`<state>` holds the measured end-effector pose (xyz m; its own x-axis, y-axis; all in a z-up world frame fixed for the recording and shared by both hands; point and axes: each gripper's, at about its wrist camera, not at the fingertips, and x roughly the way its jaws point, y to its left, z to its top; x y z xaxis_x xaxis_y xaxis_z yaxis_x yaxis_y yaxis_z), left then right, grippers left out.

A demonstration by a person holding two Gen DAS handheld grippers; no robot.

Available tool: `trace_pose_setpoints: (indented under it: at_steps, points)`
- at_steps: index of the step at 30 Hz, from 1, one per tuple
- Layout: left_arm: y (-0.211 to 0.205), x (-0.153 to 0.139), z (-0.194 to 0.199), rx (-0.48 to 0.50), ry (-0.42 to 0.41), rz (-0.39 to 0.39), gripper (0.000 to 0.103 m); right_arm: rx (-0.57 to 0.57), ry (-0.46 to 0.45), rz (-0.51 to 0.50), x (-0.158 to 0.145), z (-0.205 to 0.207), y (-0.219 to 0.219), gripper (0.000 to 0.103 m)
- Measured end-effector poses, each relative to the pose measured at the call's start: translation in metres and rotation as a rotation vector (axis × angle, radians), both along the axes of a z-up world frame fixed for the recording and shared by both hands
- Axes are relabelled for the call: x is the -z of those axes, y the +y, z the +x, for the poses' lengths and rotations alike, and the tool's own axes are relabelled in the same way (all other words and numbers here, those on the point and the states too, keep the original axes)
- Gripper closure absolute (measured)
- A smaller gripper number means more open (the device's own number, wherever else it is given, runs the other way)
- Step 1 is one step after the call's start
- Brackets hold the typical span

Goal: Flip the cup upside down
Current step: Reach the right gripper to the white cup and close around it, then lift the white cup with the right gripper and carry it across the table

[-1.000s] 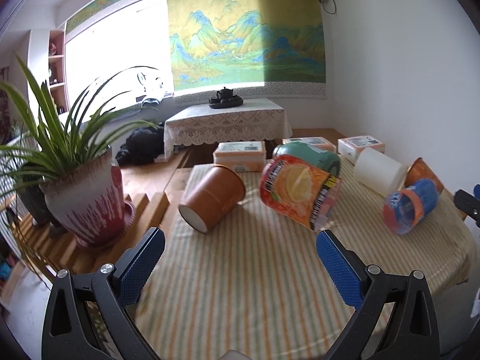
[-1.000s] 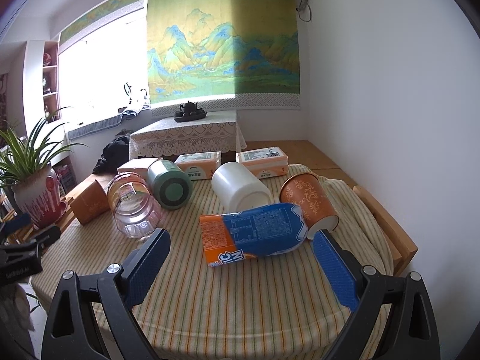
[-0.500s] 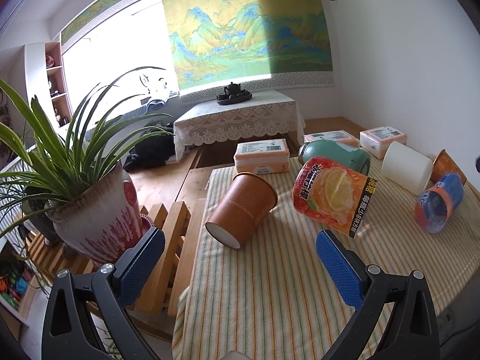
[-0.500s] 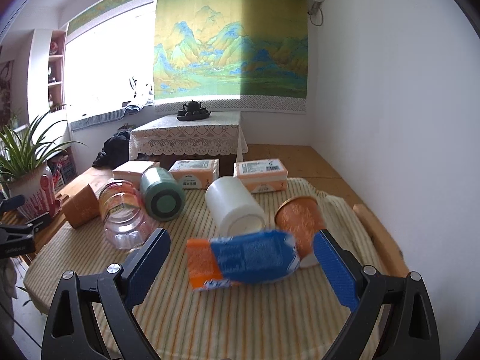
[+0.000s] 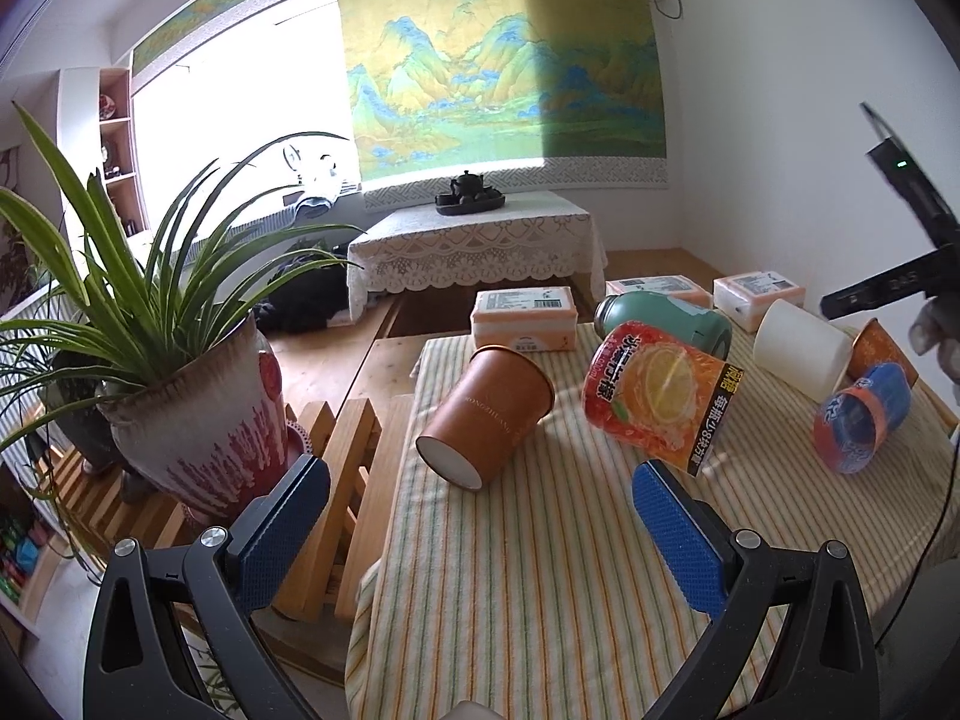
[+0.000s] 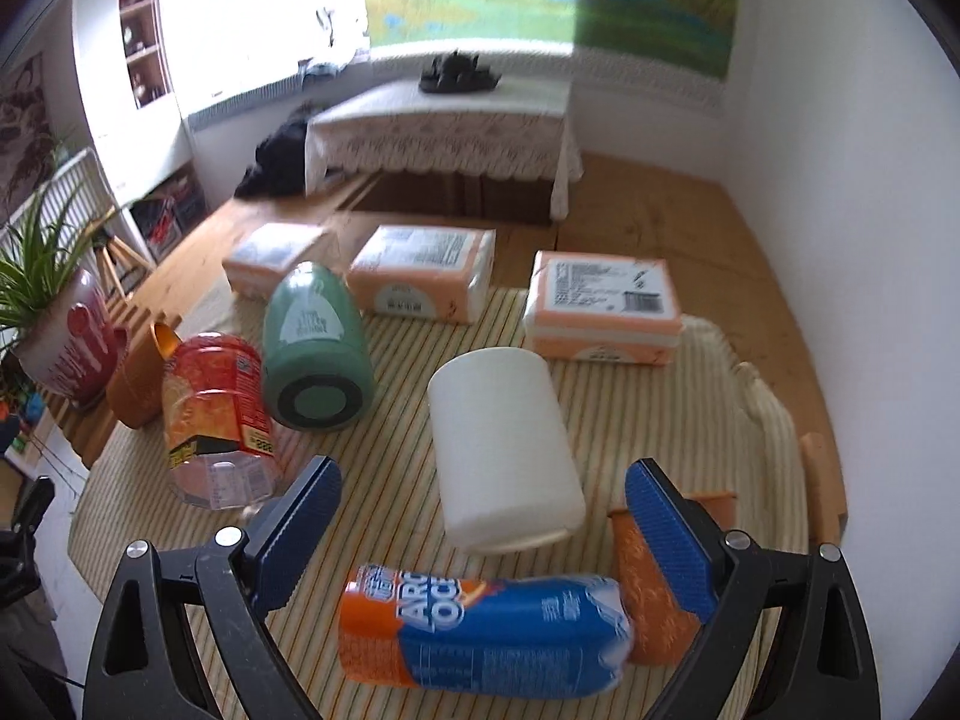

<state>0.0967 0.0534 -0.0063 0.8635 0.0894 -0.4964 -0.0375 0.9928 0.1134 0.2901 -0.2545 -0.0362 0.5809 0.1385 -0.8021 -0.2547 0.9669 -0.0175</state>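
Note:
Several cups lie on their sides on the striped tablecloth (image 5: pixel 540 570). A brown paper cup (image 5: pixel 486 414) lies base toward me, ahead of my open, empty left gripper (image 5: pixel 480 531). Beside it lie an orange-label clear cup (image 5: pixel 660 396), a green cup (image 5: pixel 663 315), a white cup (image 5: pixel 801 348), a blue-orange cup (image 5: pixel 858 417) and an orange patterned cup (image 5: pixel 879 351). My right gripper (image 6: pixel 483 516) is open and empty, above the white cup (image 6: pixel 501 444) and the blue-orange cup (image 6: pixel 480 630). The orange patterned cup (image 6: pixel 654 594) lies behind its right finger.
A potted plant (image 5: pixel 180 396) stands on a wooden slatted stand (image 5: pixel 336 480) left of the table. Three tissue packs (image 6: pixel 420 279) line the table's far edge. A low table with a lace cloth (image 5: pixel 474 240) stands beyond. The other gripper's body (image 5: pixel 900 240) is at the right.
My right gripper has moved forward and tilted down over the white and blue-orange cups. My left gripper's view has shifted slightly; the brown cup sits a little nearer the middle. Both grippers stay open.

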Motion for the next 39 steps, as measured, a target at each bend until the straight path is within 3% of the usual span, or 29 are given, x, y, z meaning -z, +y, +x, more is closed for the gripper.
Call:
trace_pose_setpoints:
  at_steps: [10, 16, 25, 32, 39]
  points:
    - [0.014, 0.004, 0.001, -0.025, 0.008, -0.012, 0.001, -0.042, 0.162, -0.093, 0.039, 0.046, 0.013, 0.012]
    - [0.019, 0.007, 0.006, -0.033, 0.013, -0.015, 0.001, -0.048, 0.187, -0.147, 0.051, 0.053, 0.019, 0.029]
    - [0.02, 0.006, 0.004, -0.036, 0.008, -0.019, 0.001, -0.052, 0.13, -0.168, 0.045, 0.049, 0.021, 0.032]
    - [0.016, 0.0, -0.003, -0.035, -0.003, -0.013, 0.001, -0.086, 0.02, -0.155, 0.008, 0.035, 0.029, 0.033]
    - [0.018, -0.009, -0.016, -0.045, -0.025, -0.013, 0.001, -0.214, -0.087, -0.179, -0.032, -0.01, 0.051, 0.033]
